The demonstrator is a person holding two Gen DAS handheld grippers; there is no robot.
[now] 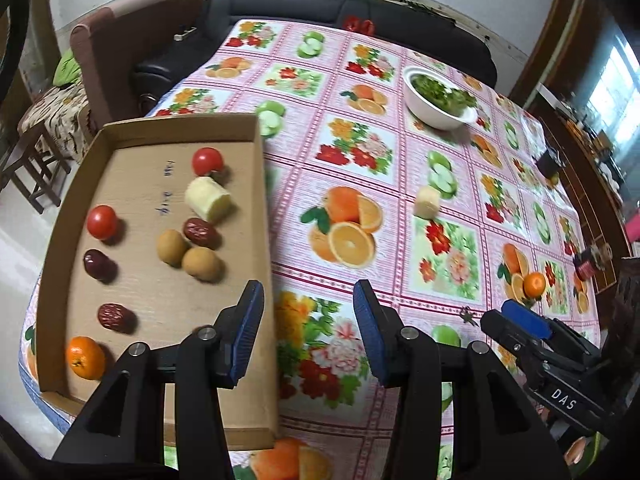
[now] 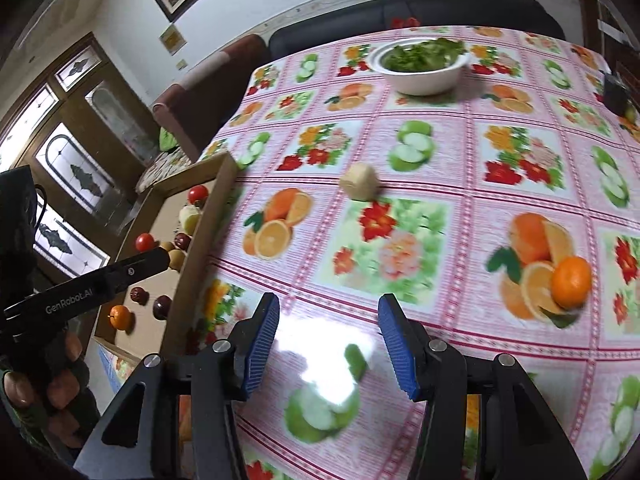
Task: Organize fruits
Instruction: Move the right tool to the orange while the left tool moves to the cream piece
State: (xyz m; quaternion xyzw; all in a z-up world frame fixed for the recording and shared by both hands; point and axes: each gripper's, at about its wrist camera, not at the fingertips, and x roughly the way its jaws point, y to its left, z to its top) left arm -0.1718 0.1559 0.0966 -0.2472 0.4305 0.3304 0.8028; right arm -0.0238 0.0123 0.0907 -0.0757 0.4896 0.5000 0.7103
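A cardboard tray (image 1: 180,126) on the left holds two tomatoes (image 1: 207,161), a pale yellow chunk (image 1: 207,199), red dates (image 1: 201,233), two brown round fruits (image 1: 201,263) and a mandarin (image 1: 85,357). My left gripper (image 1: 308,336) is open and empty, hovering over the tray's right wall. Out on the tablecloth lie a second pale chunk (image 2: 360,182) and a mandarin (image 2: 571,282). My right gripper (image 2: 328,344) is open above the cloth with nothing between its fingers; the chunk lies ahead of it and the mandarin to its right.
A white bowl of greens (image 1: 440,100) stands at the far side of the table. A small dark object (image 1: 550,160) sits near the right edge. A black sofa (image 1: 280,4) and a brown armchair (image 1: 120,40) lie beyond the table.
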